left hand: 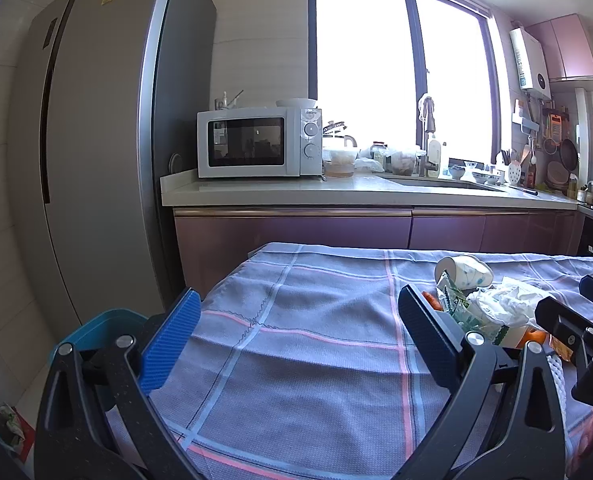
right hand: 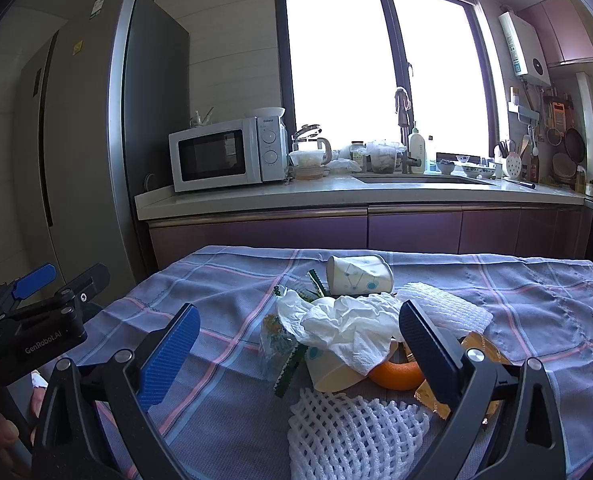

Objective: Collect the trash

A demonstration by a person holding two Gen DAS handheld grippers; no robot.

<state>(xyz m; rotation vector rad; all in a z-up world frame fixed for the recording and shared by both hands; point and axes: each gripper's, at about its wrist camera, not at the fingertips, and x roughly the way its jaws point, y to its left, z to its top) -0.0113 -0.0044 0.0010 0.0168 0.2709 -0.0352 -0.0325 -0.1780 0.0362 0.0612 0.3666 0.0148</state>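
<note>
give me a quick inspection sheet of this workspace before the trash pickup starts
surface: table under a checked cloth, lying flat.
job's things: one heap of crumpled tissue, tipped paper cup, orange peel, white foam net, green wrapper strips; blue bin on the floor to the left.
clutter: nothing seen apart from the heap.
grippers: left gripper open over bare cloth; right gripper open, facing the heap, holding nothing.
cables: nothing seen.
surroundings: microwave, fridge, sink counter, bright window.
</note>
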